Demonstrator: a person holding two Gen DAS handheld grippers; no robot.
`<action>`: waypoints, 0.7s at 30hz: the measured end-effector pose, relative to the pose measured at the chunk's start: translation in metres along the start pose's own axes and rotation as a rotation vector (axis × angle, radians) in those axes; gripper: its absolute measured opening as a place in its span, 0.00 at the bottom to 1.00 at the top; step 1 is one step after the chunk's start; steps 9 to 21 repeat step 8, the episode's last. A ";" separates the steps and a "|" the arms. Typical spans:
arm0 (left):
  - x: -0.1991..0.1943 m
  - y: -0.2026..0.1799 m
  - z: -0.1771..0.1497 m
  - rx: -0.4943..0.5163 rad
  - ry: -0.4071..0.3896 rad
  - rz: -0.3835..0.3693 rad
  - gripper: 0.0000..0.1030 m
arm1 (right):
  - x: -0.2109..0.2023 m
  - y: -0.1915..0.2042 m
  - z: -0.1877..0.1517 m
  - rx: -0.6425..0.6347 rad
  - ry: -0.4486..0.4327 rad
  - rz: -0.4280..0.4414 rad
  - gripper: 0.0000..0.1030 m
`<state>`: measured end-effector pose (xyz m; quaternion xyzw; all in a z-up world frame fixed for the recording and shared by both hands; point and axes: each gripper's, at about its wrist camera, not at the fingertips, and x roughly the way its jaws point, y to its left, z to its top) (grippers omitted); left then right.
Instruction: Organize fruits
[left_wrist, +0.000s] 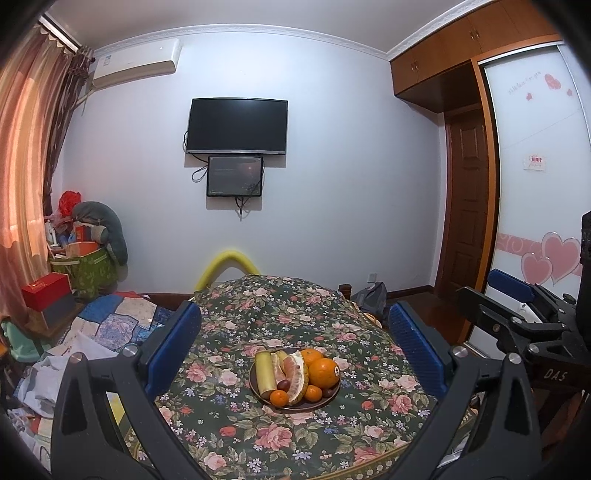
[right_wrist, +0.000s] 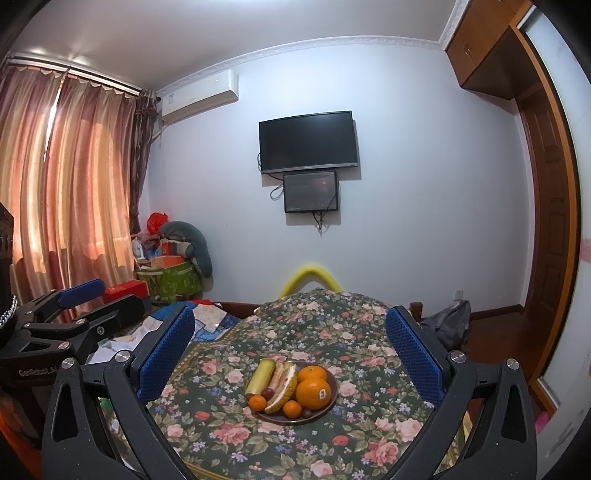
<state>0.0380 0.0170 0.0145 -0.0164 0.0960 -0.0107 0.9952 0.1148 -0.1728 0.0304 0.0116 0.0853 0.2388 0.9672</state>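
Note:
A dark round plate (left_wrist: 258, 395) of fruit sits on the flowered tablecloth (left_wrist: 295, 443). It holds a large orange (left_wrist: 323, 372) with a sticker, a second orange (left_wrist: 311, 356) behind it, small tangerines (left_wrist: 279, 398), a peeled pomelo piece (left_wrist: 295, 376), a pale yellow-green stick (left_wrist: 266, 372) and dark small fruits (left_wrist: 283, 384). My left gripper (left_wrist: 295, 350) hangs open above and before the plate, holding nothing. My right gripper (right_wrist: 291, 350) is open too, the same plate (right_wrist: 334, 398) and large orange (right_wrist: 313, 393) between its blue fingers (right_wrist: 166, 354). Each gripper appears at the edge of the other's view.
The table fills the foreground, a yellow chair back (left_wrist: 229, 267) behind it. A cluttered bed with boxes and a green bag (left_wrist: 88, 269) lies left. A TV (left_wrist: 236, 125) hangs on the far wall. Wardrobe and door (left_wrist: 467, 206) stand right; a grey bag (right_wrist: 448, 321) lies on the floor.

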 end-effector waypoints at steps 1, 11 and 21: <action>0.000 -0.001 0.000 0.002 0.000 -0.001 1.00 | 0.000 0.000 0.000 0.002 0.001 0.000 1.00; 0.003 -0.003 -0.002 0.006 0.007 -0.004 1.00 | 0.003 -0.003 -0.003 0.005 0.014 -0.002 1.00; 0.003 -0.003 -0.002 0.006 0.007 -0.004 1.00 | 0.003 -0.003 -0.003 0.005 0.014 -0.002 1.00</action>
